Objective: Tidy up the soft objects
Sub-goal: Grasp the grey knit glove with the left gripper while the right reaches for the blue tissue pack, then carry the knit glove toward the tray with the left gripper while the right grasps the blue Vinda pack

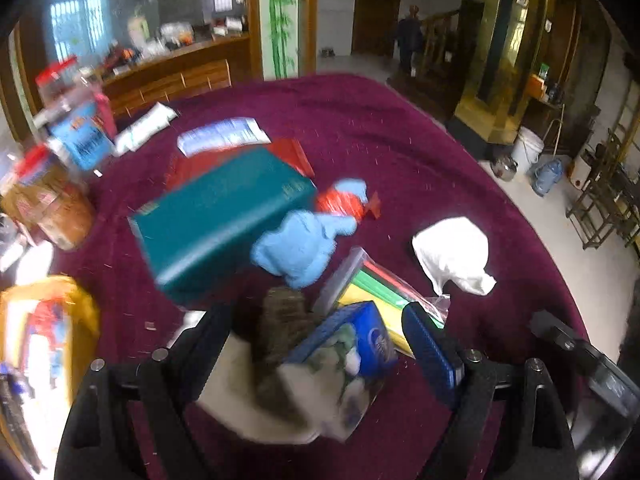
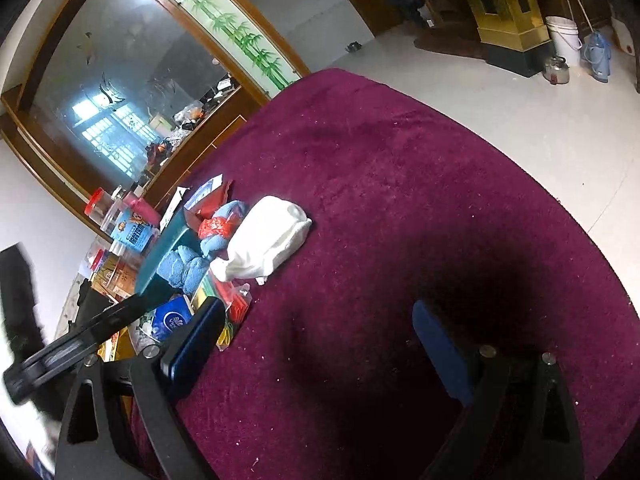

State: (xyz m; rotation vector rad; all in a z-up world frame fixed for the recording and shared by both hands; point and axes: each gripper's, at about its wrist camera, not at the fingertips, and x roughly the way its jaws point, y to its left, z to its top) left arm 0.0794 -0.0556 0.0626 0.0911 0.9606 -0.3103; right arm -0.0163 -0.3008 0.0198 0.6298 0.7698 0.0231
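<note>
My left gripper is open over a blurred pile: a brown and white soft item and a blue tissue pack sit between its fingers. A light blue towel lies just beyond, against a teal box. A white cloth lies to the right. My right gripper is open and empty above bare maroon tablecloth. The white cloth and blue towel show at its left.
A bag of coloured sheets, a red packet, jars and a yellow bag crowd the table's left side. The table edge curves at the right, with floor, a bucket and a kettle beyond.
</note>
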